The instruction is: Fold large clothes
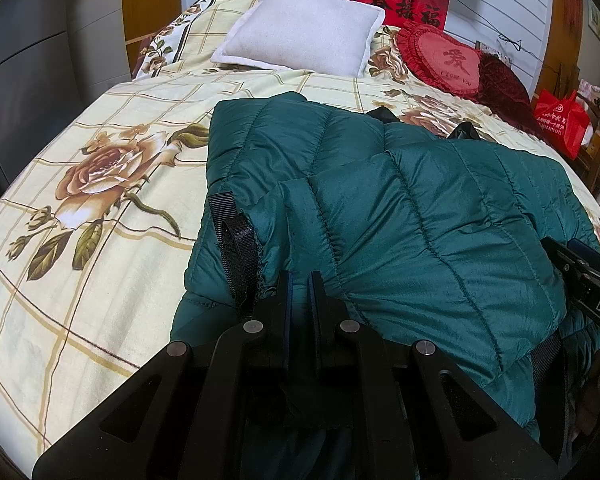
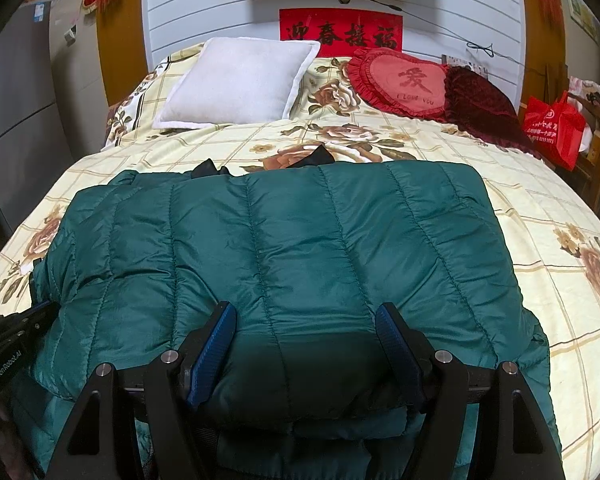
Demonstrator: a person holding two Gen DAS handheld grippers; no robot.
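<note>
A dark green quilted puffer jacket (image 1: 400, 200) lies folded on the bed, and it fills the middle of the right wrist view (image 2: 284, 256). My left gripper (image 1: 300, 280) is shut on the jacket's near left edge, beside a black strap loop (image 1: 238, 248). My right gripper (image 2: 306, 316) is open, its blue-padded fingers (image 2: 216, 344) spread over the jacket's near edge. The right gripper shows at the right edge of the left wrist view (image 1: 588, 280). The left gripper shows at the left edge of the right wrist view (image 2: 16, 336).
The bed has a cream floral sheet (image 1: 80, 184). At its head lie a white pillow (image 2: 240, 84), a red heart cushion (image 2: 404, 84) and a dark red cushion (image 2: 480, 104). A red bag (image 2: 552, 128) stands by wooden furniture at the right.
</note>
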